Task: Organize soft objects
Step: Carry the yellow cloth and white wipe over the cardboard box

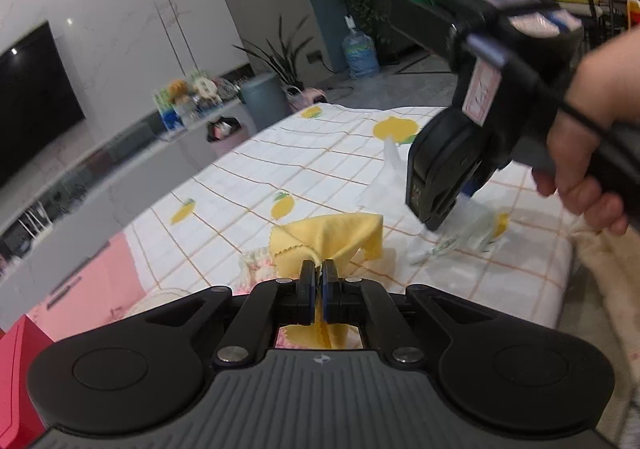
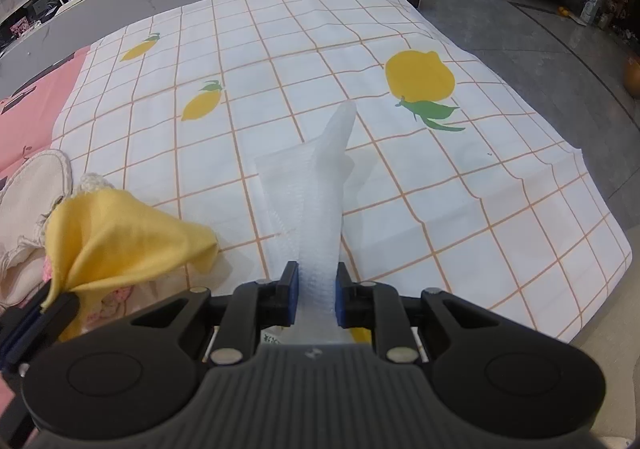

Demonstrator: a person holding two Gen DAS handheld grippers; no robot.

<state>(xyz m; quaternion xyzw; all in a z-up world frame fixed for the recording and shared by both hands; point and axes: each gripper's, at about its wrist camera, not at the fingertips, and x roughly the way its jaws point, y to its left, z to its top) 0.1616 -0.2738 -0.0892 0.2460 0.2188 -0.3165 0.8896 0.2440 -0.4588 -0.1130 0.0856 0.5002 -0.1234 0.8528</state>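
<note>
Two tongs were each clamped on a piece of cloth above a table spread with a checked sheet printed with lemons. The left tongs were closed tight on a bunched fold of the yellow cloth, which fanned out ahead of the tips and trailed back between the fingers; its near edge was cut in a zigzag. The right tongs pinched a white cloth at a narrow waist, the blue pads pressing both sides; from there the cloth rose forward in a tapering, finely ribbed strip, with a flatter stitched panel spread on the sheet to its left. In the left wrist view a hand held the right tongs, which pointed steeply down, ahead and to the right of the left tongs. Seen from the right tongs, the yellow cloth hung at lower left, draped in soft folds from the left tongs' tip. Behind it lay a cream knitted item, and beneath it a pink-patterned fabric. Ahead of both tongs the sheet lay open and mostly bare, wrinkled toward its far right edge, where it dropped to a grey floor. Left of the sheet a pink surface adjoined it.
</note>
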